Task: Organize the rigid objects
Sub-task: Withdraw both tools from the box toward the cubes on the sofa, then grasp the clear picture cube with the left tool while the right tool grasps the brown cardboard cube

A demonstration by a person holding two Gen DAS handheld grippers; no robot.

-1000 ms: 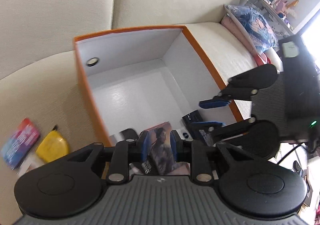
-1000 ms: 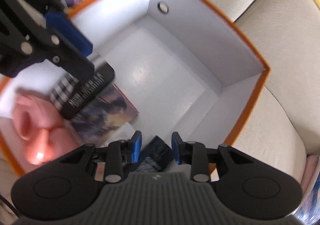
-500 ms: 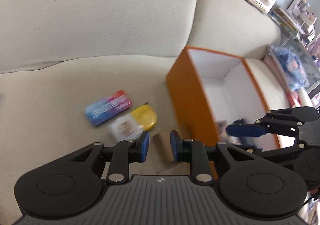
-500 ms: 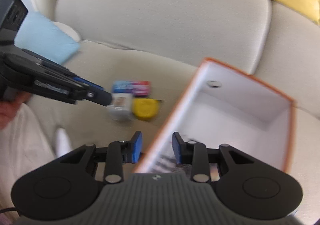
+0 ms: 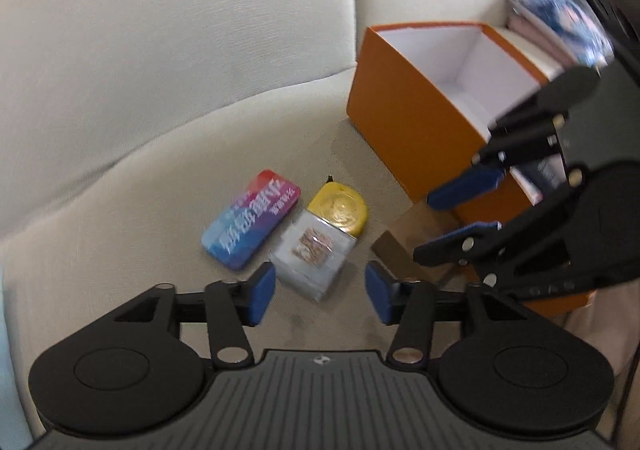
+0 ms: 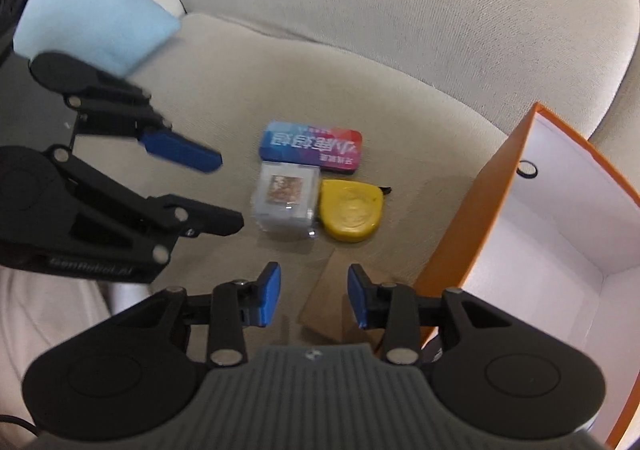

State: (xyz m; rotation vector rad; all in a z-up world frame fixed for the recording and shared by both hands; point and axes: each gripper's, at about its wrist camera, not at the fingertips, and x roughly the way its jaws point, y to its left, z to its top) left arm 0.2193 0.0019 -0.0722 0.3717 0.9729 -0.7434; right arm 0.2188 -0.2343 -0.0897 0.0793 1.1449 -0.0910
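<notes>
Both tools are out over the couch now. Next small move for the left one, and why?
Probably lower the left tool onto the clear case. Its jaws are opening with nothing between them, the case lies just ahead of them on the cushion, and the orange box stands beside it.

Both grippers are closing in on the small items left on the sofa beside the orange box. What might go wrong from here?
1. The clear case, yellow tin and colourful tin lie touching, so grabbing one may shove its neighbours.
2. The left gripper and right gripper, both opening with nothing between the fingers, converge on one cluster and might collide.
3. The brown card lies flat against the orange box, hard to pinch.
</notes>
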